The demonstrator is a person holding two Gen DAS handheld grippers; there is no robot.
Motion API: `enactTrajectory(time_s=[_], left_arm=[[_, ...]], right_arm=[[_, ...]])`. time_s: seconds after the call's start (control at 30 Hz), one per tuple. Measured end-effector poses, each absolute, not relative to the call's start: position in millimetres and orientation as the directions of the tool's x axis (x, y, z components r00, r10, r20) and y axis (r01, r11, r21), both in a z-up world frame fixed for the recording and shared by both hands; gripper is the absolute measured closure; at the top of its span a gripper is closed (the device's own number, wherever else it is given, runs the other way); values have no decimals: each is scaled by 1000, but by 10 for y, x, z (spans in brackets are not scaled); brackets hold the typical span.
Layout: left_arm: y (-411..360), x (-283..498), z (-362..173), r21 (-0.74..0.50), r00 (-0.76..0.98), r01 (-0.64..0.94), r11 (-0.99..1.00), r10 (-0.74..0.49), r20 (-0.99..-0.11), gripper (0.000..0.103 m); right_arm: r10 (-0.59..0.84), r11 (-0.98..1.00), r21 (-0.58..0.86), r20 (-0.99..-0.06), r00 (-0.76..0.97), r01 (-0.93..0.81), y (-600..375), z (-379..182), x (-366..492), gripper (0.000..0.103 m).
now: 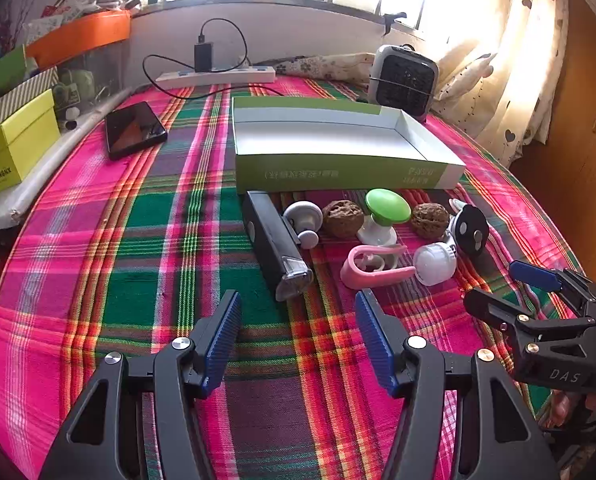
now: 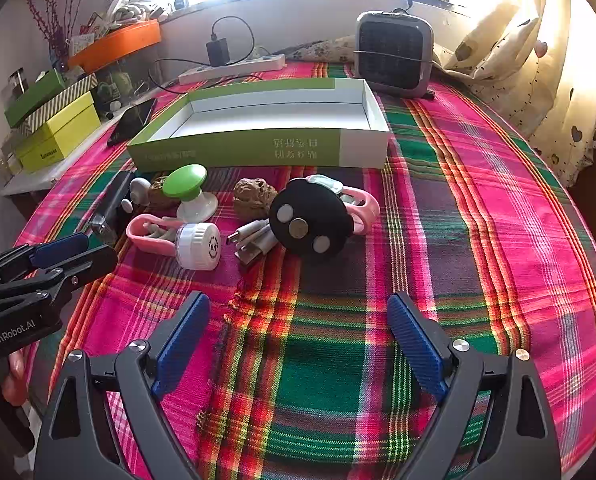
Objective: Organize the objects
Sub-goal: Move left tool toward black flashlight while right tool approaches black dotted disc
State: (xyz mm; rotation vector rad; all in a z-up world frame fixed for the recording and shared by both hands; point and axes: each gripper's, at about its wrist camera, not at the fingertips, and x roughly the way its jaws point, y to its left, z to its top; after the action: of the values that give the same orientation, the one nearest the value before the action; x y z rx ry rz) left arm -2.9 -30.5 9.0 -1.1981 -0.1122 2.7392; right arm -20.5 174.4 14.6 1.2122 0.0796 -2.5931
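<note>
Two hand-held grippers hover over the plaid-clothed worktop [image 2: 477,208], the left hand-held gripper [image 1: 298,332] and the right hand-held gripper [image 2: 298,340] both spread wide and empty, their ribbed blue pads facing inward. Beyond them, a shallow green-and-white cardboard box [image 2: 266,148] lies open, its mirrored printing unreadable. Just before it huddle small things: a black flashlight [image 1: 274,248], two wrinkled walnuts [image 1: 342,218], a green-capped plastic knob [image 2: 188,190], a pink clip [image 1: 371,268], a white bottle [image 2: 198,246], a black disc [image 2: 309,218] and, half hidden, white cables [image 2: 254,240]. "GenRobot.AI" marks the left one's body.
</note>
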Motion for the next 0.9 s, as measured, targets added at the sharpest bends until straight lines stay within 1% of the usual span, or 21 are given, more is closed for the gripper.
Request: enactTrajectory(time_s=[0.13, 0.27, 0.43, 0.53, 0.6, 0.7, 0.83, 0.9], left_arm=[[-370, -130, 119, -142, -674, -78, -987, 157, -722, 45], [-365, -255, 122, -116, -671, -65, -991, 129, -730, 46], [-424, -365, 103, -100, -662, -45, -994, 105, -742, 47], [-476, -409, 66, -111, -646, -20, -994, 97, -757, 47], [-487, -430, 54, -111, -646, -15, -994, 95, -758, 47], [-476, -465, 47, -91, -648, -12, -996, 77, -758, 47], [-472, -519, 48, -80, -646, -12, -997, 69, -761, 47], [-472, -530, 48, -84, -645, -12, -996, 72, -760, 48]], right_arm=[[-218, -967, 80, -755, -618, 243, 1821, 179, -285, 13], [-207, -972, 86, -750, -628, 218, 1853, 239, -378, 13], [-168, -975, 31, -747, -643, 218, 1820, 287, -486, 13], [-176, -977, 52, -750, -637, 209, 1843, 294, -554, 17], [-180, -976, 55, -749, -637, 210, 1826, 291, -587, 18], [-180, -977, 60, -753, -633, 206, 1793, 275, -636, 24], [-161, -980, 51, -763, -626, 191, 1766, 236, -694, 36], [-162, -981, 60, -768, -620, 183, 1786, 223, -694, 39]])
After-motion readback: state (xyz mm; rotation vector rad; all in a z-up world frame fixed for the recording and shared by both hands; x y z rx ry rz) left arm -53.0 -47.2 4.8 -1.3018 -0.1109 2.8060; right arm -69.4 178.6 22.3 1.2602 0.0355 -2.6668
